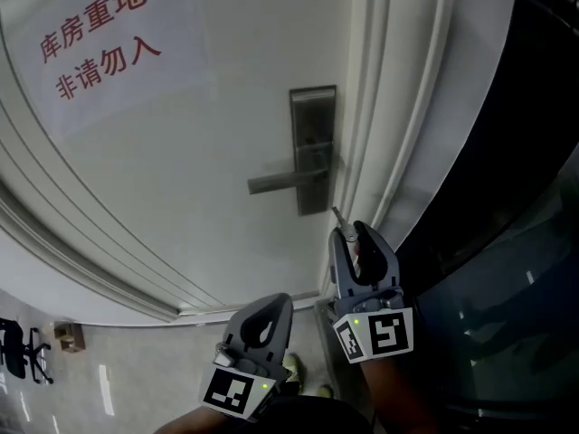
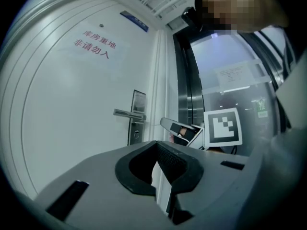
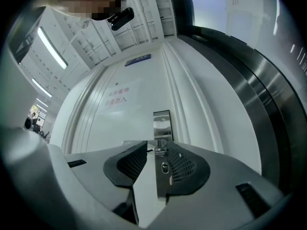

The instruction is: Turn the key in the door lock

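Right claw (image 1: 346, 231) clenched on the key (image 1: 336, 215). In the head view a short metal tip sticks out past the claw's front, pointing up at the door (image 1: 181, 179)

The key is not in the lock. Its tip sits just below the bottom edge of the lock plate (image 1: 313, 116), near the door's right edge and apart from the plate

In the right gripper view the jaws hold a narrow gap, with a small metal piece pinched at the tips. The keyhole (image 3: 164, 166) shows through that gap, on the plate under the lever handle (image 1: 280, 182). Claw is roughly lined up with the plate, no contact

The lever handle is horizontal and points left from the plate

Left claw (image 1: 274, 301) clenched, nothing in it. In the left gripper view the pads meet at the tips, with only white door visible through the slit behind them. In the head view it hangs lower and to the left of the right claw, well apart from the lock and touching nothing

The left gripper view also catches the right claw from the side, close to the door edge, with its marker cube (image 2: 221, 127) facing the camera

The door is white and shut, with a sign in red characters (image 1: 95, 39) at upper left. Dark glossy panels stand to the right of the frame

A floor strip (image 1: 136, 369) runs below the door, with an office chair (image 1: 20, 351) at far left
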The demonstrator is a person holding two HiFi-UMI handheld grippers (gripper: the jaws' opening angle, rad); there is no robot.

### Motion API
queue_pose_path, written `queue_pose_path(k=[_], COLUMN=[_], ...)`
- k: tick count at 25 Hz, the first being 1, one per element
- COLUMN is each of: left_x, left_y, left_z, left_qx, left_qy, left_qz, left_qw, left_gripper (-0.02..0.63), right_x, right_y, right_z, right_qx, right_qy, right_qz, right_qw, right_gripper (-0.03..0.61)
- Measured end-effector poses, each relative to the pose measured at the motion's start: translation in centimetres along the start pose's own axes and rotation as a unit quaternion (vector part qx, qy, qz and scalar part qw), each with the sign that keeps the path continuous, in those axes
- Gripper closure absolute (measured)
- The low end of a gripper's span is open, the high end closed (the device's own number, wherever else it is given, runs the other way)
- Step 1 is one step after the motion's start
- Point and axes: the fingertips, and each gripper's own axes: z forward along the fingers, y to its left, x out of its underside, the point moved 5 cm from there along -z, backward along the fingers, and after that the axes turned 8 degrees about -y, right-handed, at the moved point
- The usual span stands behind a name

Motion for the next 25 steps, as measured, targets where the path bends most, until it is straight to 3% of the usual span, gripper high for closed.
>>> queue_pose_path(k=[12,25], left_x=[2.5,3.2], left_y=[4.3,5.9], left_z=[4.6,5.3], left_qx=[0.022,0.015], left_qy=[0.041,0.051], left_qz=[0.014,0.013], left_qw=[0.9988,0.9985], left_gripper=[0.609,0.609], right_x=[5.7,7.3], right_y=[-1.2,-1.5], right_z=[4.4,6.0], right_qx=[0.012,0.013], right_qy=[-0.005,-0.005], right_qz=[0.031,0.046], right_qw=[0.999,0.999], right_gripper=[0.446,0.446])
